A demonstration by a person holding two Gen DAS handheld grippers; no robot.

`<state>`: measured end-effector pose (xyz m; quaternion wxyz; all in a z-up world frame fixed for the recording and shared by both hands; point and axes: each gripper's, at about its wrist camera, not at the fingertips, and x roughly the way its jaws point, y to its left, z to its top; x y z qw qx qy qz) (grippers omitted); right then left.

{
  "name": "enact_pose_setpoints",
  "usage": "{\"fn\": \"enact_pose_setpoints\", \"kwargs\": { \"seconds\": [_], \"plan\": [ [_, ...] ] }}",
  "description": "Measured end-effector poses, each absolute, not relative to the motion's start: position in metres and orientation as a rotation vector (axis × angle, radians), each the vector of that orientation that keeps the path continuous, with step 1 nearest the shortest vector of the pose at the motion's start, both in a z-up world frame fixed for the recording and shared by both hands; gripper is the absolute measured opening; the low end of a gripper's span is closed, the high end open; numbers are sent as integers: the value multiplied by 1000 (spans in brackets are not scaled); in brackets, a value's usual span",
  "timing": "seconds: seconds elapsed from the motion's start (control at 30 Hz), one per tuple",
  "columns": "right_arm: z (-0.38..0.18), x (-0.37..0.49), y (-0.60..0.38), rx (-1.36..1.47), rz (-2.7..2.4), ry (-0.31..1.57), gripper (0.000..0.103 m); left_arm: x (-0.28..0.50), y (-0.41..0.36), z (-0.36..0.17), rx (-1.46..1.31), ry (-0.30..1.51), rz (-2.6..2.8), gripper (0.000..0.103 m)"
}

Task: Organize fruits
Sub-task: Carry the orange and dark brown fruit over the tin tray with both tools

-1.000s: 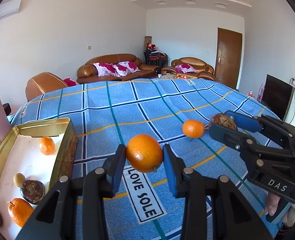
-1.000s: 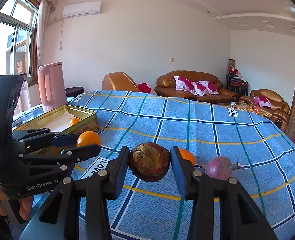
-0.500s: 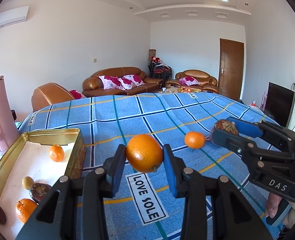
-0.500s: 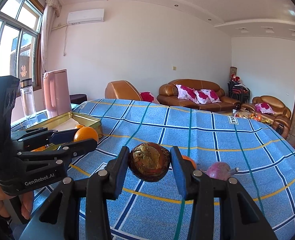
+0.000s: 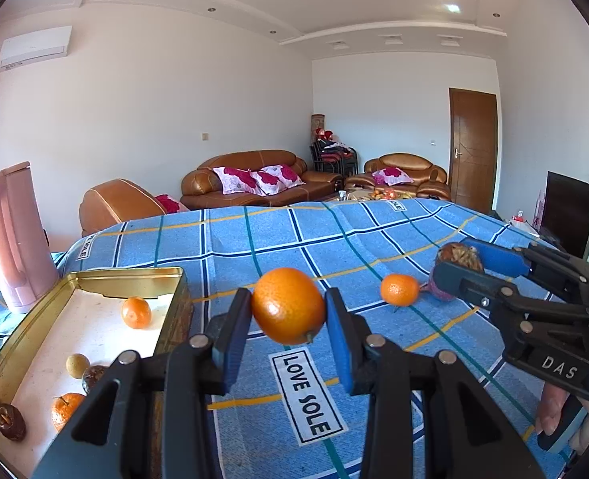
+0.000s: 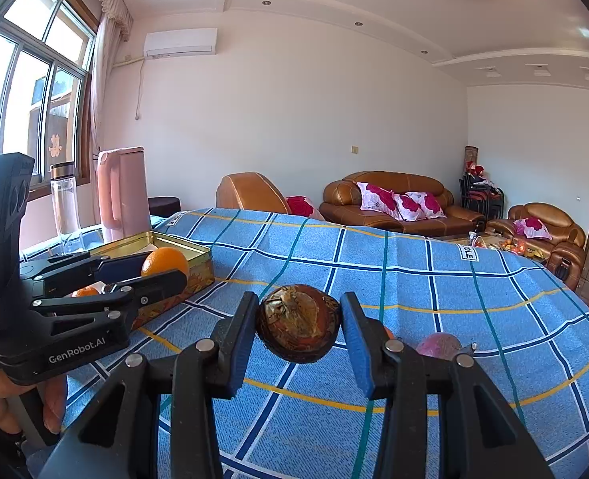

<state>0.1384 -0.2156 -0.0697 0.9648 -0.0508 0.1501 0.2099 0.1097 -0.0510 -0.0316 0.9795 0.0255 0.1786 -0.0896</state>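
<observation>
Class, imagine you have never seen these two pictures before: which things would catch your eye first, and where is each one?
First, the bright orange tangerine clamped in the left gripper, raised above the blue checked tablecloth. Next, the dark brown wrinkled fruit pinched in the right gripper. To the left lies the open gold metal tin, already holding several fruits.

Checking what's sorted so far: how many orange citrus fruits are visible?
4: one in the left tool, one loose on the blue cloth, two in the gold tin. Others may be hidden.
</observation>
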Motion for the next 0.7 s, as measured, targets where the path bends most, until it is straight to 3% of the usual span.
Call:
{"fn": "enact_pose_setpoints", "kwargs": {
  "seconds": [0.7],
  "plan": [
    [-69,127,-188,-125,488,289,44,92,-32,-32,60,350,-143,39]
  ]
}}
